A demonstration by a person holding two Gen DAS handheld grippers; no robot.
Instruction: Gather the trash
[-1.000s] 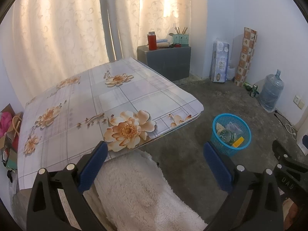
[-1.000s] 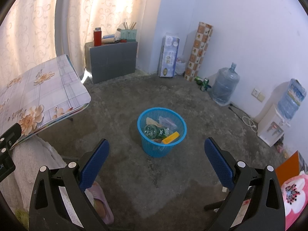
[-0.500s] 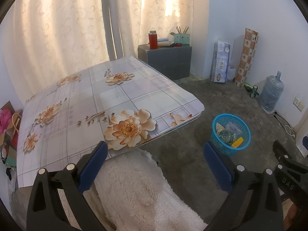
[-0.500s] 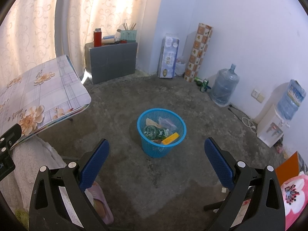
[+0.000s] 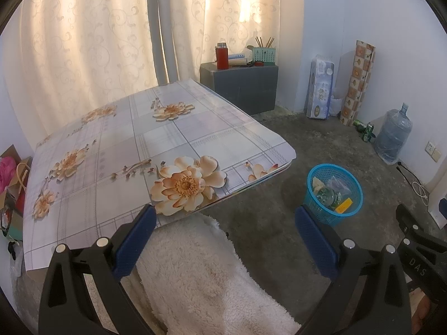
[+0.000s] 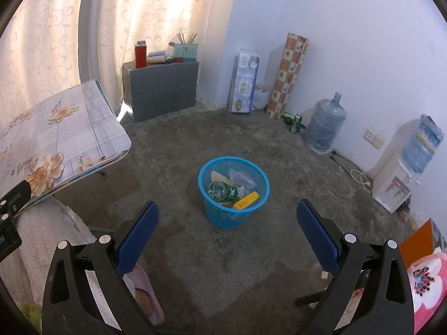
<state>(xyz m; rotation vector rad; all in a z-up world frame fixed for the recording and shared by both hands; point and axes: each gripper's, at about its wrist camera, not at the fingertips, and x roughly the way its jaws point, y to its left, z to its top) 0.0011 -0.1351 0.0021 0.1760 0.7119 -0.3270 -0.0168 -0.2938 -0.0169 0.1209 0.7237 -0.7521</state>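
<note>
Trash sits in a blue basket [image 6: 234, 192] on the bare concrete floor [image 6: 251, 251]: a green bottle [image 6: 223, 190] lying on its side, a yellow packet [image 6: 247, 200], a clear plastic bag [image 6: 242, 178] and a scrap of pale paper [image 6: 219, 176]. The right gripper [image 6: 227, 231] hangs above and just in front of the basket, its blue pads [image 6: 137, 231] spread wide with nothing between them. The left gripper [image 5: 222, 234] is likewise wide apart and empty, pointing at the near edge of a table [image 5: 134, 150] covered in a flowered cloth, with a fluffy white cover [image 5: 201, 276] below it; the basket [image 5: 334, 192] shows to its right. Against the far wall stand a grey cabinet [image 6: 162, 86], a pack of tissue rolls [image 6: 243, 81], a patterned roll [image 6: 287, 75] and a water jug [image 6: 324, 128].
</note>
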